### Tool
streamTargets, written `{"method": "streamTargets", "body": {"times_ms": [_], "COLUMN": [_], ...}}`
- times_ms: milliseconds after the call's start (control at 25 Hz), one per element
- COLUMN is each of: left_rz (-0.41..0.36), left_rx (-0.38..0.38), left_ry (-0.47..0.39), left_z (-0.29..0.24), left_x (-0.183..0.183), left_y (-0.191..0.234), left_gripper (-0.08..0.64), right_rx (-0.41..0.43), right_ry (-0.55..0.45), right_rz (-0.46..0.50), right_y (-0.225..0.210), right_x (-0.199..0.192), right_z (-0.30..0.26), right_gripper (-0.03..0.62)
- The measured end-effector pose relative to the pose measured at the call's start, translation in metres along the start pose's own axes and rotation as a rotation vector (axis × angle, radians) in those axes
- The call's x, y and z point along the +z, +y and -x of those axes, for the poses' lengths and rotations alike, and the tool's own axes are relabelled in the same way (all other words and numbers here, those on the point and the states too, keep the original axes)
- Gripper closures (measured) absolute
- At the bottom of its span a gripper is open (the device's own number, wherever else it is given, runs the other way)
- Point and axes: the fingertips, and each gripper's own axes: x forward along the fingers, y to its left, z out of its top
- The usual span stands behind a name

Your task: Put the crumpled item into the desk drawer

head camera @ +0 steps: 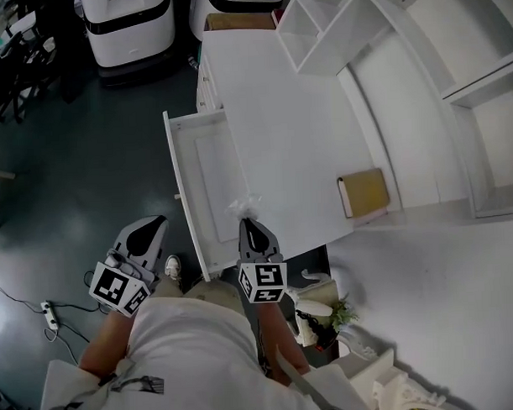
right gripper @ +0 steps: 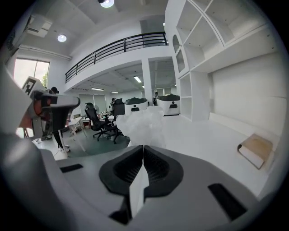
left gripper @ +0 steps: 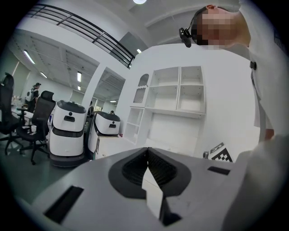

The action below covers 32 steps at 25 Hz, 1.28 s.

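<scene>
Right gripper [right gripper: 142, 149]: its jaws are pinching shut on the crumpled paper [right gripper: 144, 124].
Crumpled paper: it is sticking out past the jaw tips, over the open drawer [head camera: 207, 181] by the desk [head camera: 287, 132] edge.
Left gripper [left gripper: 147, 151]: its jaws are resting together, gripping nothing, left of the drawer.

Dark floor [head camera: 70, 164], white shelving [head camera: 402, 35], black office chairs [right gripper: 97, 119], railed mezzanine [right gripper: 117, 45] overhead

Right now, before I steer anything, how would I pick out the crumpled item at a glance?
Find the white desk with its drawer pulled open. By the drawer's near end, the right gripper is shut on a crumpled white wad poking out past its tips. It is the only wrinkled, shapeless thing; the tan book on the desk is flat and square-edged.
</scene>
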Motion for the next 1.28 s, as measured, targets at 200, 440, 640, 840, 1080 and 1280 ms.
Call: {"method": "streamTargets", "body": {"times_ms": [200, 440, 640, 840, 1080, 1280], "left_rz": [0.001, 0.001, 0.004, 0.023, 0.035, 0.044], "left_rx": [0.04, 0.063, 0.111, 0.17, 0.21, 0.244], "left_ry": [0.034, 0.049, 0.05, 0.071, 0.085, 0.092], "left_z": [-0.001, -0.008, -0.003, 0.009, 0.015, 0.02], "left_x": [-0.009, -0.013, -0.013, -0.023, -0.027, -0.031], "left_y": [-0.002, -0.002, 0.008, 0.018, 0.023, 0.029], "left_gripper": [0.545, 0.545, 0.545, 0.545, 0.545, 0.545], "right_rx": [0.031, 0.057, 0.065, 0.063, 0.057, 0.052], "right_ry": [0.053, 0.128, 0.171, 0.218, 0.279, 0.322], "right_rz": [-0.011, -0.008, 0.001, -0.012, -0.035, -0.026], "right_y": [-0.008, -0.011, -0.012, -0.012, -0.017, -0.023], "right_x": [-0.026, -0.057, -0.079, -0.101, -0.127, -0.147], "right_z": [-0.027, -0.063, -0.087, -0.106, -0.129, -0.142], "right_gripper": [0.575, 0.575, 0.575, 0.575, 0.575, 0.575]}}
